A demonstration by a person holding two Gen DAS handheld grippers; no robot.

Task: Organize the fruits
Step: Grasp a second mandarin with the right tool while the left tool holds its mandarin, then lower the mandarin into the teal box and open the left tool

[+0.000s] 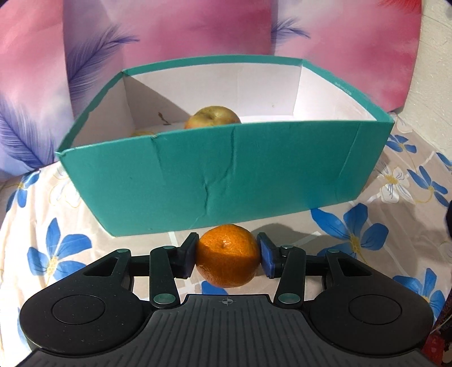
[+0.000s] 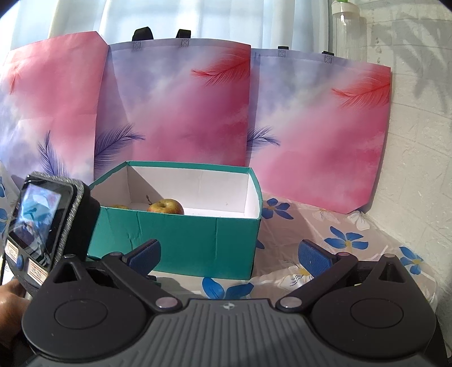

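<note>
My left gripper (image 1: 227,255) is shut on an orange mandarin (image 1: 227,255) and holds it just in front of the near wall of a teal cardboard box (image 1: 220,175). Inside the box lies a yellow-brown apple (image 1: 212,118), with the top of another fruit (image 1: 142,132) at its left. In the right wrist view my right gripper (image 2: 229,258) is open and empty, in front of the same box (image 2: 180,245). The apple (image 2: 165,206) and the second fruit (image 2: 120,207) show over the box's rim. The back of the left gripper (image 2: 42,234) stands at the left.
The box stands on a cloth with blue flowers (image 2: 347,240). Pink and purple feather-print bags (image 2: 183,107) lean upright behind the box. A white wall (image 2: 418,158) is at the right, with a clear bottle (image 2: 346,25) at the top.
</note>
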